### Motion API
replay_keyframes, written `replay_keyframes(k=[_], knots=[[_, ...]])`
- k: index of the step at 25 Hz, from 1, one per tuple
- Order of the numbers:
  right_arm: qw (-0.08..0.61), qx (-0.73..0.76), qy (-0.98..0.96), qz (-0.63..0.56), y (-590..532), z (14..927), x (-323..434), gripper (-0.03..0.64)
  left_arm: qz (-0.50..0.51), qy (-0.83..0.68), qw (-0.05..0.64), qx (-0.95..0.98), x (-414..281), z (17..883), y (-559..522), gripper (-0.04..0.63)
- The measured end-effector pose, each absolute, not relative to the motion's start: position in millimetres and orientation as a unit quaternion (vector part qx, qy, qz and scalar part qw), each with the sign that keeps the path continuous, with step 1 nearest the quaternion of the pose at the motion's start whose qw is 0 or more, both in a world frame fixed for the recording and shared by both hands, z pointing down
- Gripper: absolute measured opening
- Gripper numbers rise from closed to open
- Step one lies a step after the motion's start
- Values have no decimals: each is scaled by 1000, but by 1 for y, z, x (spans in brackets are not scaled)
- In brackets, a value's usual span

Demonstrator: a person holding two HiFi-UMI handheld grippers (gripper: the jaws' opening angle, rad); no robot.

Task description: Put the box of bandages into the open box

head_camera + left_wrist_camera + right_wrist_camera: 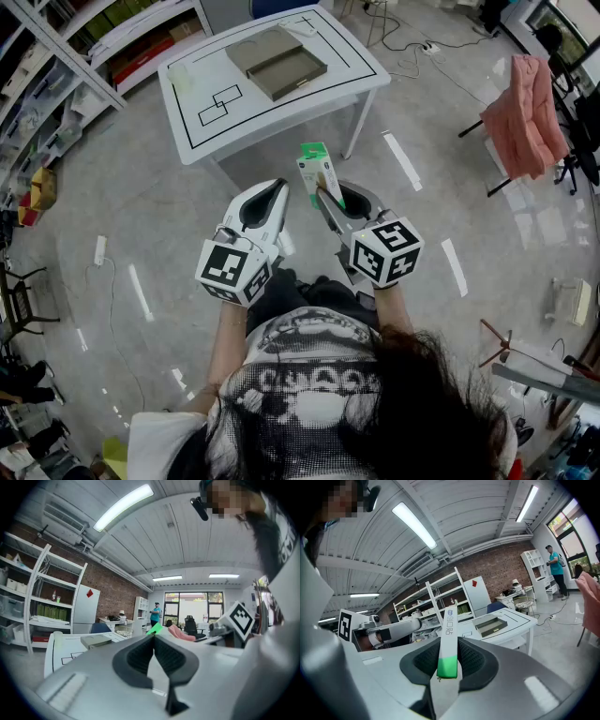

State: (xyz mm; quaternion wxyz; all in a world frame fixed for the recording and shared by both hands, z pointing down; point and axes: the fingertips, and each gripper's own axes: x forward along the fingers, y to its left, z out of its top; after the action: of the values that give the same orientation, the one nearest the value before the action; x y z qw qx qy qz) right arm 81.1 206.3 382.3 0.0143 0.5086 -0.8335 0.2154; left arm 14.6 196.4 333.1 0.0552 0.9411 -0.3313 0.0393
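Left tool [279, 187]: jaws together, empty, on the near side of the counter [202, 70]. Right tool [330, 199]: clamped on bandage box [316, 167], also near side of the counter, over floor. Open box [298, 75] sits on counter.

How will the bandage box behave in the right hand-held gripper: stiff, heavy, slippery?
Probably stiff but crushable: the bandage box looks like thin cardboard, pinched flat by the right hand-held gripper with no visible denting. Likely light: it sticks out past the jaws without sagging. Gripped at one end only, it may pivot if bumped.
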Motion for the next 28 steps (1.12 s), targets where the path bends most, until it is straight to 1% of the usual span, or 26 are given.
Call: replay_keyframes(k=[19,28], knots=[[-2,482,-845,231,215,392,94,94,39,-348,72,934,26,344,214,0],[6,478,-844,242,175,403,93,94,35,-348,83,933,24,356,168,0]])
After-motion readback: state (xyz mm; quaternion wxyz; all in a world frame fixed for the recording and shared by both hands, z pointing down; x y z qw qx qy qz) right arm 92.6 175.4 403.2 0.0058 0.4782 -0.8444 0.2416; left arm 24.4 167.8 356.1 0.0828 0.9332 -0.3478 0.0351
